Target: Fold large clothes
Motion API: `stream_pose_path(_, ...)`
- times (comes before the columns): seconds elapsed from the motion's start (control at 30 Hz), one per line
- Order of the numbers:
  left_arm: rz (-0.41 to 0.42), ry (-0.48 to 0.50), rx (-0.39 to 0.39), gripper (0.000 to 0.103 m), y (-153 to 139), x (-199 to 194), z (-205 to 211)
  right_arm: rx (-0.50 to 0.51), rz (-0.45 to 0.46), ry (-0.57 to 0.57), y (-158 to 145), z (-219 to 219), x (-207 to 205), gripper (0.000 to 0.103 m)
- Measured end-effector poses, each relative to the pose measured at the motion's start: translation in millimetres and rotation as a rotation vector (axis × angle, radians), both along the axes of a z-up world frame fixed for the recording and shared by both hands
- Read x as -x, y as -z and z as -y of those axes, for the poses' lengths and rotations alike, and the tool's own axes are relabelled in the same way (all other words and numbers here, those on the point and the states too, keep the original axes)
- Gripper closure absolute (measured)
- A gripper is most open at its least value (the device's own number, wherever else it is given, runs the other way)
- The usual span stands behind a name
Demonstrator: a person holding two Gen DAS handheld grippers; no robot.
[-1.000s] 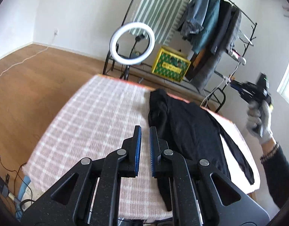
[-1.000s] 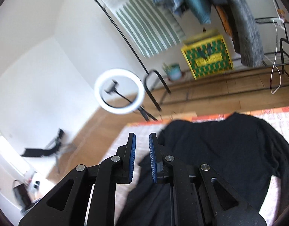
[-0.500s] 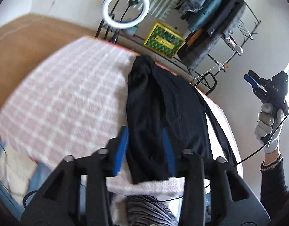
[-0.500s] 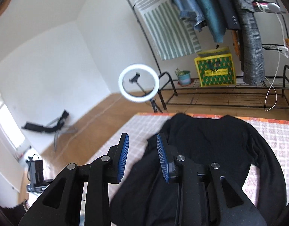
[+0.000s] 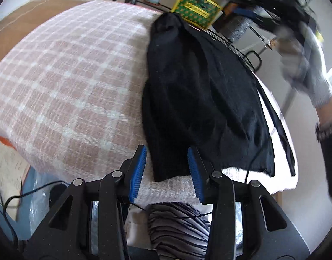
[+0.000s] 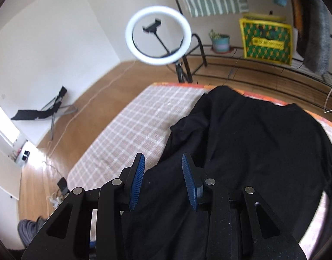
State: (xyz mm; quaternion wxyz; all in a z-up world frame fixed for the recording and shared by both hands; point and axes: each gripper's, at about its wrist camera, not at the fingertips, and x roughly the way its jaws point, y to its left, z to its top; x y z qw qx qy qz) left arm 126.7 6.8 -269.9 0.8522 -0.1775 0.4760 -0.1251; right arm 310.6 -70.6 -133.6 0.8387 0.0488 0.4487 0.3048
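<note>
A black garment lies lengthwise on the pink-checked blanket, its near sleeve end resting just ahead of and between the blue pads of the left gripper, whose jaws stand wide and hold nothing. The right gripper, likewise spread wide and empty, hangs above the cloth's near portion, the bulk of the garment stretching ahead and to its right. The step in hand looks like the first pinch of a fold. To do it well, the left gripper would best drop until both pads straddle the sleeve end and close on a single layer of cloth only (the blanket underneath is loose-woven and could easily be caught too). The right gripper should take a matching edge, so that the fold lifts evenly rather than dragging the body askew.
</note>
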Motion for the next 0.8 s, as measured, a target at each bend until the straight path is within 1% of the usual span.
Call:
stream_pose_path(0.07, -0.001, 0.015, -0.042, 0.064, 3, 1, 8, 0.017, -0.018, -0.018, 12, -13, -13, 0.069)
stream_pose_path(0.13, -0.040, -0.011, -0.050, 0.062, 11, -8, 9, 0.029, -0.034, -0.029, 20, -23, -23, 0.069)
stream_pose_path(0.17, -0.071, -0.028, -0.037, 0.062, 17, -12, 8, 0.032, -0.045, -0.034, 26, -28, -29, 0.069)
stream_pose_path(0.2, -0.057, -0.048, -0.009, 0.062, 19, -18, 3, 0.034, -0.057, -0.038, 31, -32, -34, 0.069)
stream_pose_path(0.3, -0.051, -0.054, 0.022, 0.062, 20, -25, 3, 0.060, -0.107, -0.035, 49, -49, -53, 0.069)
stream_pose_path(0.33, -0.046, -0.054, 0.015, 0.072, 20, -26, 4, 0.084, -0.122, -0.029, 56, -57, -60, 0.069)
stream_pose_path(0.4, -0.049, -0.042, -0.018, 0.099, 23, -29, 7, 0.122, -0.141, -0.022, 66, -69, -73, 0.068)
stream_pose_path(0.53, -0.047, -0.044, 0.016, 0.099, 24, -28, 0, 0.215, -0.173, 0.000, 90, -94, -100, 0.068)
stream_pose_path(0.67, -0.050, -0.048, 0.055, 0.100, 22, -23, -9, 0.282, -0.205, 0.013, 113, -113, -117, 0.068)
stream_pose_path(0.8, -0.052, -0.056, 0.103, 0.100, 20, -18, -18, 0.408, -0.201, 0.042, 131, -126, -133, 0.068)
